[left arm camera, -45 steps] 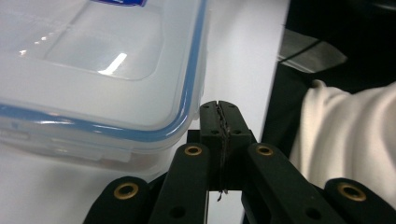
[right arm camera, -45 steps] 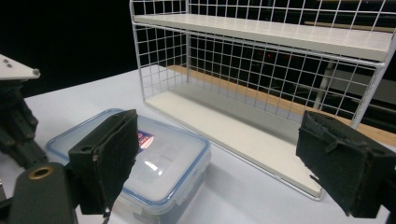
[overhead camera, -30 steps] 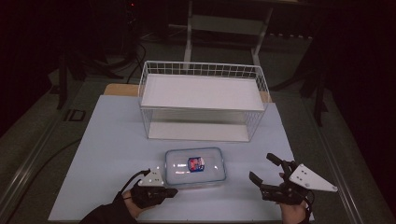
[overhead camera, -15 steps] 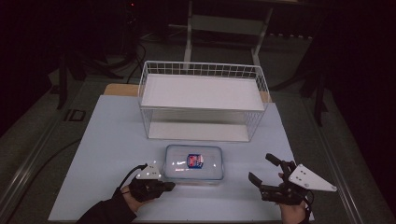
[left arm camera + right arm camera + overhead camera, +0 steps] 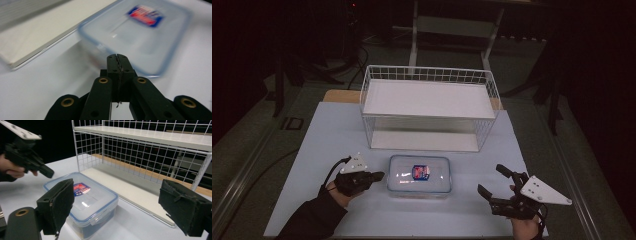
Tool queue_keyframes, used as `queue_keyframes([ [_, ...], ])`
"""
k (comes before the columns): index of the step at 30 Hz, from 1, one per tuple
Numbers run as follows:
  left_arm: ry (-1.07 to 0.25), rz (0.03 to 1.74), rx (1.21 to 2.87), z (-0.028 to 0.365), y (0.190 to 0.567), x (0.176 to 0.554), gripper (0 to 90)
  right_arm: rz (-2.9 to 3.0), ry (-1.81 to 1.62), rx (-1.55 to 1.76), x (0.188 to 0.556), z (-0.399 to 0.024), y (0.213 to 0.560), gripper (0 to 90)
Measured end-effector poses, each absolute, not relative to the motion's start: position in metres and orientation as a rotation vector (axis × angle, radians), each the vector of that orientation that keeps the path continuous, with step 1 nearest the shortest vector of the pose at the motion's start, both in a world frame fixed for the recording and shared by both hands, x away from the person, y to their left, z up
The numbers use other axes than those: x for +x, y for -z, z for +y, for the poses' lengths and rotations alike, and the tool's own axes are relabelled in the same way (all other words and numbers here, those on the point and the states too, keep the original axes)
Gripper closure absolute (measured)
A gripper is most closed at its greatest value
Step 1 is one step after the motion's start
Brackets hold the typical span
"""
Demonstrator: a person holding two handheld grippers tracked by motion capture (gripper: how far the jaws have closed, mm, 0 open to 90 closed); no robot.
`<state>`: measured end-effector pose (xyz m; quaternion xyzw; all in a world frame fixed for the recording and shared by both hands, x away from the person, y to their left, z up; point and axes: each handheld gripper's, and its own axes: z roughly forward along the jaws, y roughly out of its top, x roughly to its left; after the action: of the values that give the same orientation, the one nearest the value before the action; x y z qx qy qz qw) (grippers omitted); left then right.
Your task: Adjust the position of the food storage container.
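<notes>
L side, high view: left gripper [image 5: 379,175] sits low over the table [image 5: 327,135], jaws pressed together w/ nothing between them, tip just beside the left edge of the container [image 5: 419,176]; whether it touches the wall can't be told from above. Sleeve and hand behind it are cut off by the bottom edge. In the left gripper view the left gripper [image 5: 117,58] shows its pads flat against each other, and the container [image 5: 150,37] beyond them is blurred; its label [image 5: 145,15] is a red/blue smear, text unreadable.

Centre: container is a clear rectangular box w/ rounded corners, blue-rimmed snap lid on, red/blue label at lid centre. It stands flat on the white table, just in front of the wire rack [image 5: 429,107], apart from it, between the two grippers. Contents hard to make out; right gripper view gives only a dark tint low in the container [image 5: 85,202] wall.

Wire rack: white, w/ a solid shelf on top and a board at the base. Room behind is dark, details lost.

R side: right gripper [image 5: 495,182] rests near the table's front-right corner, jaws spread wide, holding nothing, well apart from the container. In its own view the right gripper [image 5: 120,205] frames the container corner and rack base; right jaw cut off at the frame edge.
</notes>
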<state>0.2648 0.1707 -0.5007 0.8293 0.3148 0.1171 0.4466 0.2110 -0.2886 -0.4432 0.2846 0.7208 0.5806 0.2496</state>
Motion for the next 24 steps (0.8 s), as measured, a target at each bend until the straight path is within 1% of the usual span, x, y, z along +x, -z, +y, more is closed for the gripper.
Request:
queue_keyframes([
  [2, -0.269, 0.817, 2.061, 0.172, 0.51, 0.274, 89.6, 1.965, -1.579, 0.772, 0.211, -0.289, 0.443, 12.8],
  [5, -0.241, 0.819, 2.069, 0.17, 0.515, 0.275, 89.6, 1.966, -1.577, 0.77, 0.211, -0.289, 0.444, 12.8],
  [8, -0.229, 0.81, 2.073, 0.168, 0.516, 0.274, 89.6, 1.968, -1.579, 0.772, 0.212, -0.288, 0.444, 12.8],
  [14, -0.248, 0.801, 2.079, 0.164, 0.513, 0.269, 89.6, 1.968, -1.579, 0.768, 0.211, -0.287, 0.444, 12.8],
  [17, -0.214, 0.786, 2.08, 0.16, 0.513, 0.267, 89.6, 1.973, -1.578, 0.767, 0.212, -0.286, 0.444, 12.8],
  [24, -0.209, 0.763, 2.094, 0.154, 0.512, 0.267, 89.5, 1.976, -1.579, 0.768, 0.212, -0.286, 0.444, 12.8],
])
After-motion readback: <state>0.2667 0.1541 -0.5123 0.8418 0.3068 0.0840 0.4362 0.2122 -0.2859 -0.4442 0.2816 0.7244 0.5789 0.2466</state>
